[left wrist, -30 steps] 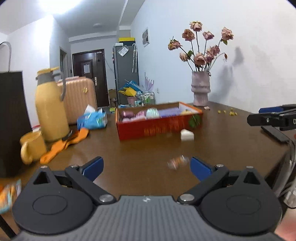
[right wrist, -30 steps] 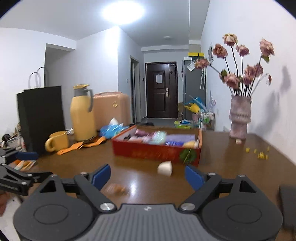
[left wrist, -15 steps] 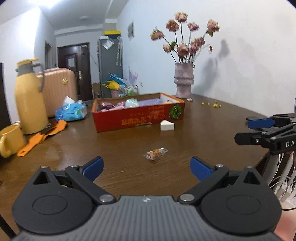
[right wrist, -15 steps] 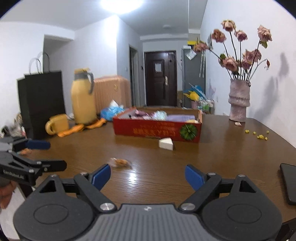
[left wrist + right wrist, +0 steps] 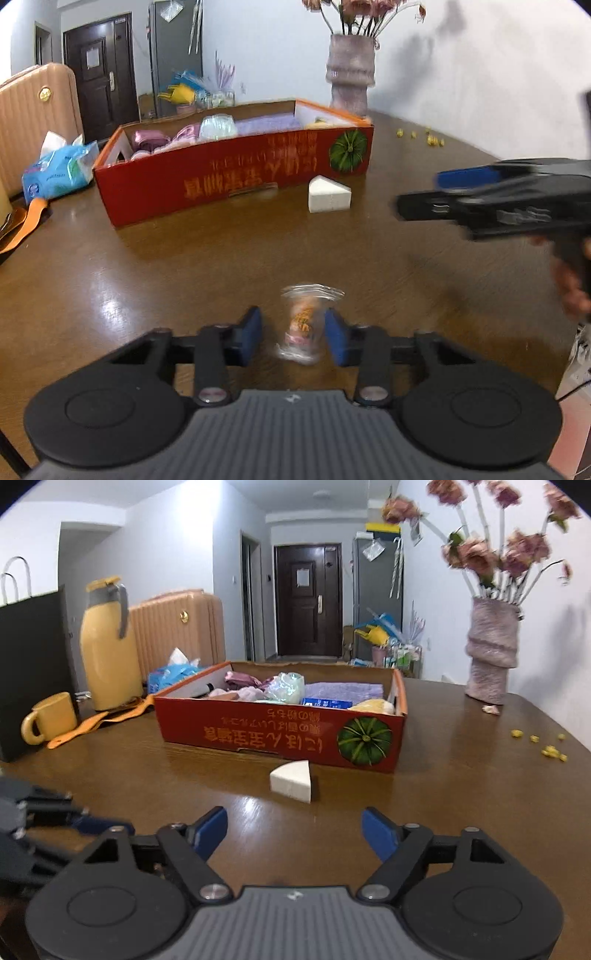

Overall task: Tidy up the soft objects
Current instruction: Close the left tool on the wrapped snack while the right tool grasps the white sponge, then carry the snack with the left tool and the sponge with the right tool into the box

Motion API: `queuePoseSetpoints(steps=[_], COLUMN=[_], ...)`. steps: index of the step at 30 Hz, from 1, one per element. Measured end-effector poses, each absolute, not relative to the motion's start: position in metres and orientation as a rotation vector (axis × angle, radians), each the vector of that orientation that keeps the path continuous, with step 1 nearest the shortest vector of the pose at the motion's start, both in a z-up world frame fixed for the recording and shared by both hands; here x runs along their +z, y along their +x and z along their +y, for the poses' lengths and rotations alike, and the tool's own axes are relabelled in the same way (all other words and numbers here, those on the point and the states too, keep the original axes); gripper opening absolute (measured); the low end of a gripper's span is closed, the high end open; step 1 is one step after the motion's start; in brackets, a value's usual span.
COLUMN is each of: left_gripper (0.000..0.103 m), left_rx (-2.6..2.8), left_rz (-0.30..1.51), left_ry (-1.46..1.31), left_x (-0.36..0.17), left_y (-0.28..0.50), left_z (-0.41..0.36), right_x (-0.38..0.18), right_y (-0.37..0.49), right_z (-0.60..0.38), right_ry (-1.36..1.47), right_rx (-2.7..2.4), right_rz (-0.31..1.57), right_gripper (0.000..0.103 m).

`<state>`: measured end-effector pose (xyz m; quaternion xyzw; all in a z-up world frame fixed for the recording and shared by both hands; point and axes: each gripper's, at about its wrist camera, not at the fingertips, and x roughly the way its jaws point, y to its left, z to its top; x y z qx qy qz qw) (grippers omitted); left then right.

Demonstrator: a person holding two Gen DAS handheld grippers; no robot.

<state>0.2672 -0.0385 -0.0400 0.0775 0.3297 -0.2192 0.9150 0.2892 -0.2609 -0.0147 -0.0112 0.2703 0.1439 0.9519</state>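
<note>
A small clear-wrapped orange snack packet [image 5: 304, 319] lies on the brown table between the blue pads of my left gripper [image 5: 293, 334]. The jaws are narrowed around it, with a gap still showing on the left side. A white wedge-shaped sponge [image 5: 328, 194] lies in front of the red cardboard box [image 5: 236, 181], which holds several soft items. In the right wrist view my right gripper [image 5: 293, 832] is open and empty, low over the table, short of the sponge [image 5: 291, 781] and the box [image 5: 280, 733].
A yellow thermos [image 5: 107, 642], yellow mug [image 5: 50, 718], black bag [image 5: 33, 664] and blue tissue pack [image 5: 57, 171] stand at the left. A vase of dried flowers [image 5: 491, 651] stands at the back right, with yellow crumbs [image 5: 550, 751] near the table's right edge.
My left gripper moved forward and down to the snack packet and its jaws narrowed around it. My right gripper moved forward toward the sponge and box, staying open.
</note>
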Motion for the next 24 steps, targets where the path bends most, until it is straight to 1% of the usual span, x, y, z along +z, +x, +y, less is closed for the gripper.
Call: queuePoseSetpoints(steps=[1,5,6,7,8,9,10,15,19,24], left_gripper=[0.015,0.014,0.014,0.014,0.014,0.014,0.014,0.014,0.014,0.014], left_rx=[-0.458,-0.448,-0.425,-0.404,-0.383,-0.364,-0.344,-0.296,-0.297,-0.322], left_rz=[0.683,0.683,0.673,0.661,0.653,0.650,0.650,0.653,0.613,0.578], left_ry=[0.165,0.092,0.072,0.044,0.010,-0.019,-0.044,-0.077,-0.050,-0.035], left_x=[-0.039,-0.033,-0.031,-0.028,-0.025,-0.023,-0.021,-0.017,-0.004,0.010], left_y=[0.269,0.277,0.280,0.285,0.290,0.295,0.300,0.312,0.293,0.253], left_z=[-0.037,-0.027,-0.023,-0.019,-0.014,-0.009,-0.005,0.000,-0.006,-0.015], right_x=[-0.016,-0.025,-0.030,-0.035,-0.040,-0.043,-0.045,-0.044,-0.031,-0.010], right_y=[0.304,0.354,0.366,0.375,0.384,0.389,0.391,0.388,0.367,0.306], right_z=[-0.258,-0.246,-0.242,-0.238,-0.234,-0.233,-0.233,-0.226,-0.234,-0.249], right_ry=[-0.026,-0.050,-0.064,-0.073,-0.075,-0.056,-0.028,-0.024,0.000,0.040], right_rx=[0.299,0.314,0.317,0.317,0.321,0.338,0.363,0.350,0.352,0.361], right_rz=[0.560,0.604,0.628,0.646,0.667,0.677,0.678,0.659,0.626,0.575], right_gripper=[0.074,0.067,0.059,0.054,0.042,0.033,0.031,0.024,0.024,0.024])
